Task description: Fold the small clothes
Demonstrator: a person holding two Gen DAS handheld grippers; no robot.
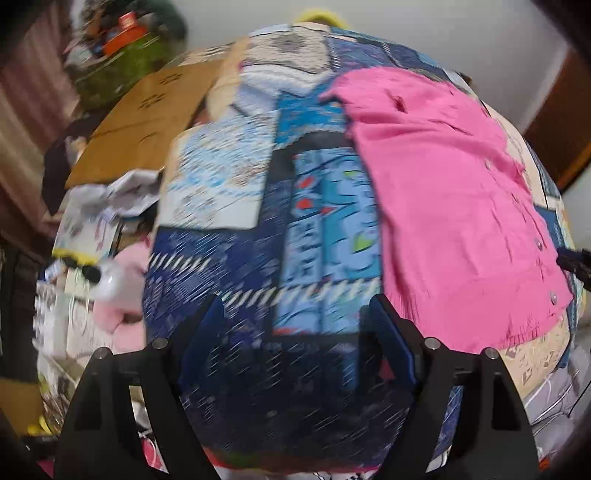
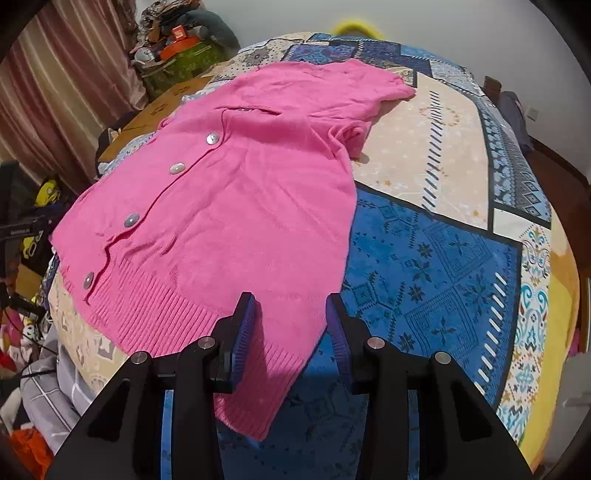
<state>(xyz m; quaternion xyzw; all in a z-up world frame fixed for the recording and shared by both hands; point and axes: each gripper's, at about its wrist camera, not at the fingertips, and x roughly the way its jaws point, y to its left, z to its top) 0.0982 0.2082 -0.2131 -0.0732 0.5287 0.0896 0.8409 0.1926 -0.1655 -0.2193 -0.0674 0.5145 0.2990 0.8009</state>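
Note:
A small pink knitted cardigan (image 2: pixel 236 206) with several pearly buttons lies spread flat on a blue and cream patterned bedspread (image 2: pixel 436 258). My right gripper (image 2: pixel 291 314) is open; its jaws straddle the ribbed hem at the cardigan's near right corner, with nothing clamped between them. In the blurred left wrist view the cardigan (image 1: pixel 454 206) lies to the right. My left gripper (image 1: pixel 295 314) is open and empty over the bedspread (image 1: pixel 236 280), just left of the cardigan's hem edge.
A flattened cardboard box (image 1: pixel 147 122) and piles of clutter (image 1: pixel 92 258) lie left of the bed. A green bag of items (image 2: pixel 181 59) stands by the curtain (image 2: pixel 55 99). A yellow rim (image 2: pixel 354 27) shows beyond the bed's far edge.

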